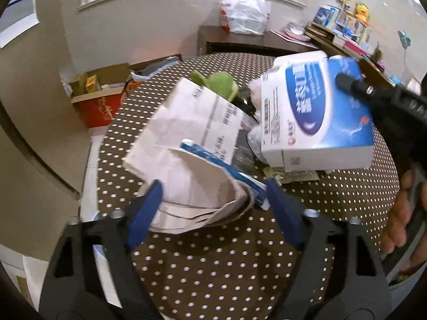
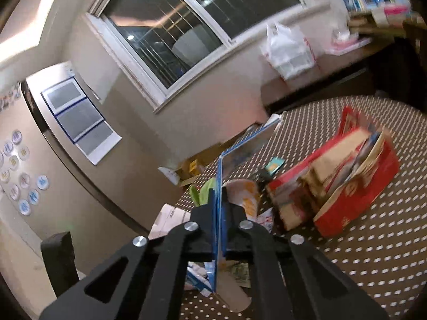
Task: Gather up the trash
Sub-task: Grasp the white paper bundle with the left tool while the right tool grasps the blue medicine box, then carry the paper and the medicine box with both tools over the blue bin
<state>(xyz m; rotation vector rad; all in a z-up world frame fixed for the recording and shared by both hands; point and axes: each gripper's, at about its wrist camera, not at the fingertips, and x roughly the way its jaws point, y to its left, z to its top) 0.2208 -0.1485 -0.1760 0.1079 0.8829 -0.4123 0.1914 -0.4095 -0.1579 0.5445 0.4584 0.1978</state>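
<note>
My left gripper (image 1: 213,198) points down at a round brown table with white dots (image 1: 213,266). Its blue pads (image 1: 145,208) press on both sides of a bowed, flattened white paper bag (image 1: 192,186), with a torn blue-and-white carton strip (image 1: 226,170) on top. My right gripper (image 1: 343,80) comes in from the right, shut on a blue-and-white tissue box (image 1: 307,112) that hangs tilted above the table. In the right wrist view the gripper (image 2: 219,194) is shut on the box's thin wall (image 2: 219,165), seen edge-on.
A green soft item (image 1: 218,82) and crumpled wrappers (image 1: 256,138) lie behind the bag. A red carton stuffed with flattened packaging (image 2: 347,186) lies on the table. A red box (image 1: 98,101) stands on the floor at left. A white plastic bag (image 1: 245,10) sits on the far sideboard.
</note>
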